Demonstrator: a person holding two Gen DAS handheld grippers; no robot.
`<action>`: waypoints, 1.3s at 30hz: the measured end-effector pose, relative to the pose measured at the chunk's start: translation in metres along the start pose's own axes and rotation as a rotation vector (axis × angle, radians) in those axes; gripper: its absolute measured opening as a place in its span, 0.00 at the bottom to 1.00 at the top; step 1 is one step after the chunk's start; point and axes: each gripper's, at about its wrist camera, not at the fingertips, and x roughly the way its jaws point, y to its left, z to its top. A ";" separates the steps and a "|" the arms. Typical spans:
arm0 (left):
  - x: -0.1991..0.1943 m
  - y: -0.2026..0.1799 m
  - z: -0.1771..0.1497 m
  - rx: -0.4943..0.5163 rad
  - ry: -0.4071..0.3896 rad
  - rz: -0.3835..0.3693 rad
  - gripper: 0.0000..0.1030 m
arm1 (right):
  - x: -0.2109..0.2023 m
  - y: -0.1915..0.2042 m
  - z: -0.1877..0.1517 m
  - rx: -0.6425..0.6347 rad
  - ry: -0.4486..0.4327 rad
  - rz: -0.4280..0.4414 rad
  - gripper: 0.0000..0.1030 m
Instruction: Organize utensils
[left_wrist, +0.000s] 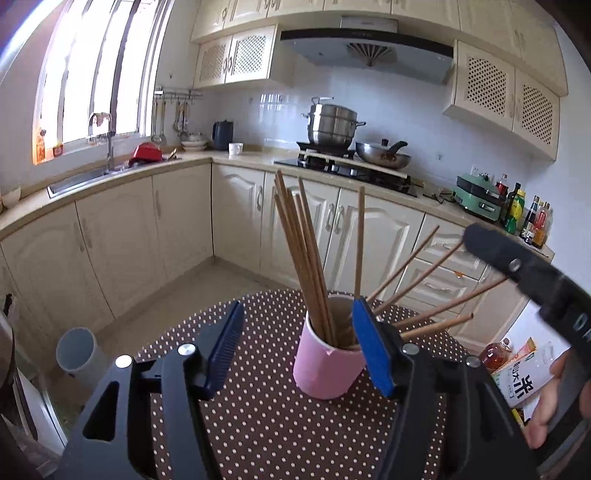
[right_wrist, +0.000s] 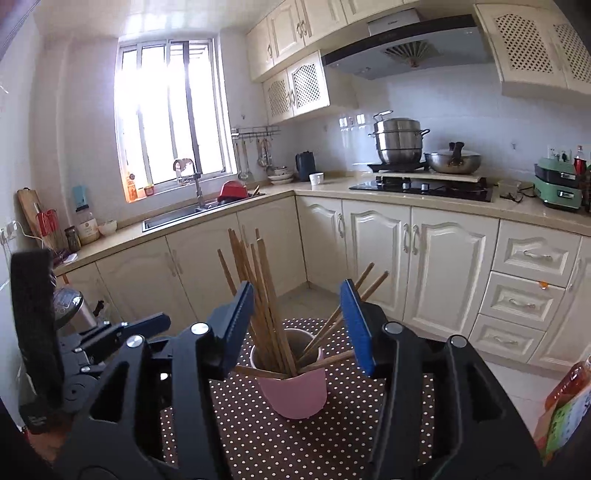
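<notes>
A pink cup (left_wrist: 328, 369) stands on a brown polka-dot table (left_wrist: 266, 417) and holds several wooden chopsticks (left_wrist: 299, 254). Some stand upright, others lean out to the right. My left gripper (left_wrist: 299, 347) is open, its blue pads either side of the cup, with nothing held. In the right wrist view the same cup (right_wrist: 293, 391) with the chopsticks (right_wrist: 258, 291) sits just beyond my right gripper (right_wrist: 295, 325), which is open and empty. The right gripper's body shows at the right of the left wrist view (left_wrist: 524, 273).
Cream kitchen cabinets (right_wrist: 443, 266) and a counter with a stove (right_wrist: 421, 184), pots and a sink (right_wrist: 184, 214) run behind the table. A grey bin (left_wrist: 79, 354) stands on the floor to the left. Bottles and food packs (left_wrist: 517, 365) sit at the right.
</notes>
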 end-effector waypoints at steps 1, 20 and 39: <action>0.000 0.000 -0.001 -0.002 0.008 -0.004 0.59 | -0.002 -0.001 0.001 0.002 -0.005 -0.003 0.54; -0.043 -0.008 -0.033 0.034 -0.025 0.020 0.86 | -0.049 -0.014 -0.042 0.044 0.031 -0.105 0.94; -0.183 -0.023 -0.056 0.079 -0.226 0.084 0.93 | -0.145 0.038 -0.045 -0.032 -0.045 -0.097 0.94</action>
